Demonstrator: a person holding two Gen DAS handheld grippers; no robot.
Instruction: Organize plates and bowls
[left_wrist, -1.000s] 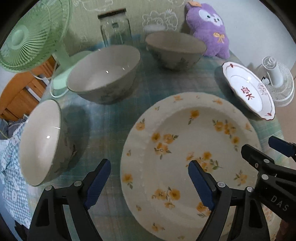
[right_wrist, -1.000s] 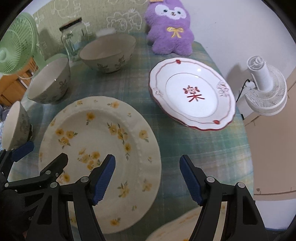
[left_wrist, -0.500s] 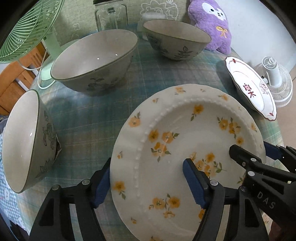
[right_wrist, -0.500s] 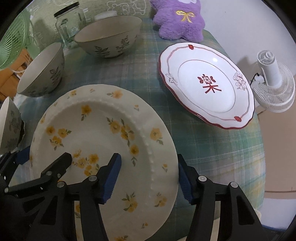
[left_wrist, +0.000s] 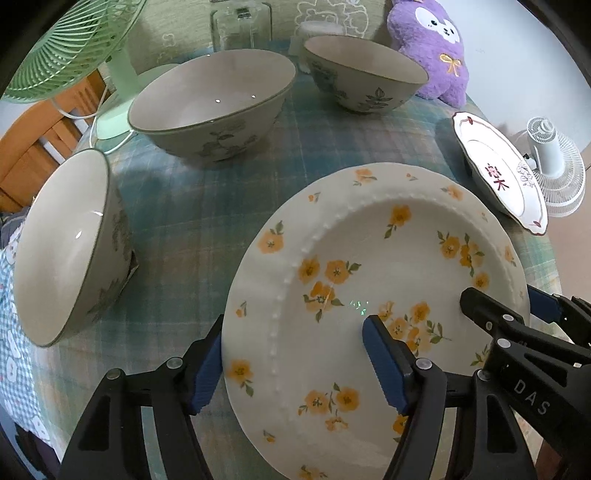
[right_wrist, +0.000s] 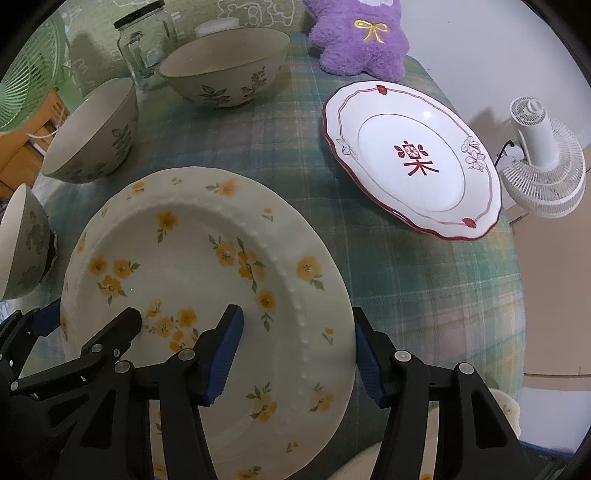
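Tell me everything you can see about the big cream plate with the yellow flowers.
The cream plate with yellow flowers is round, glossy, ceramic-looking, with a beaded ridge between its wide rim and shallow well, and scattered orange-yellow blossoms with green leaves. It sits on the green plaid tablecloth, nearest the cameras. The left gripper straddles its left rim, jaws closing; the right gripper straddles its right rim. Whether the plate is lifted cannot be told.
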